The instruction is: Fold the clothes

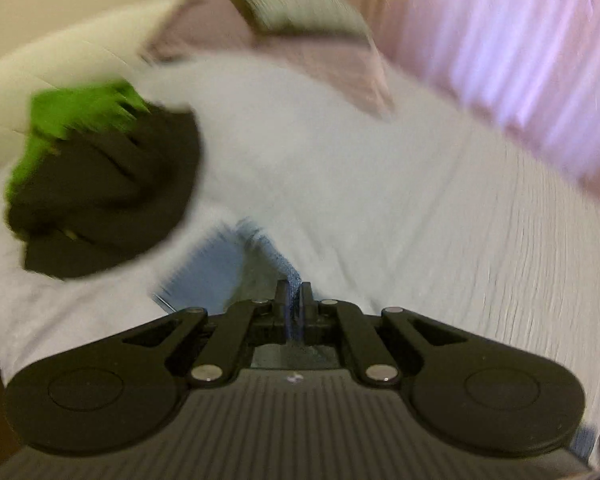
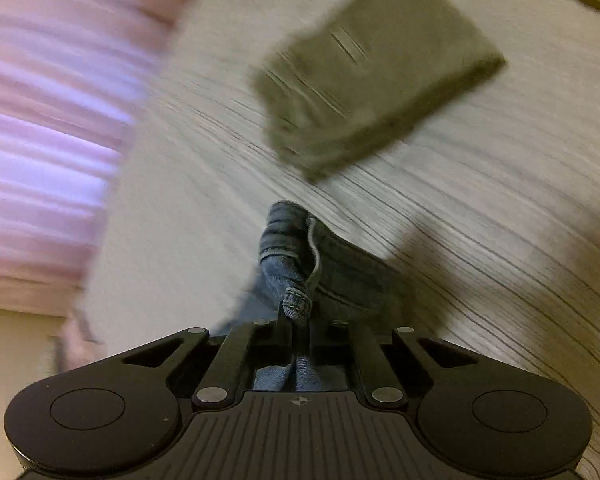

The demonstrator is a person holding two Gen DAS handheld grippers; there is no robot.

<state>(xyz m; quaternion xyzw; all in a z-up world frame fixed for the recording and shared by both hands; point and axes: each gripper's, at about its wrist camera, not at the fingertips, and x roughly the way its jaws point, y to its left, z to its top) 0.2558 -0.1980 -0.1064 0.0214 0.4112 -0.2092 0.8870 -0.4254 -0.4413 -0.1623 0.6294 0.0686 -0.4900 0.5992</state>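
Two grippers, both clamped down on denim. Left gripper (image 1: 294,292) pinched tight on a thin edge of the jeans (image 1: 220,268), with a strip of blue fabric squeezed between the two black fingers (image 1: 281,296) and more of it trailing off below and to the left. Right gripper (image 2: 296,316) squeezed closed on a bunched bit of the same jeans (image 2: 300,256), stitched seam and hem right there at the tips, more denim draped over the bed behind it. Looks like one pair only, though hard to be sure with all the blur.

Everything over one bed (image 1: 420,220) with a pale, faintly striped sheet. On it in the left view: one dark pile of clothes (image 1: 112,192) with bright green cloth on its top, well off to the left of the gripper. Near the head end: one grey striped pillow (image 1: 300,8) on top of one pinkish pillow (image 1: 320,56).

In the right view: one folded olive-grey piece (image 2: 364,68) flat on the sheet, well beyond the denim, not touching it. One pink curtain (image 2: 40,120) along the side.

Both views badly smeared, so finer details impossible to make out.
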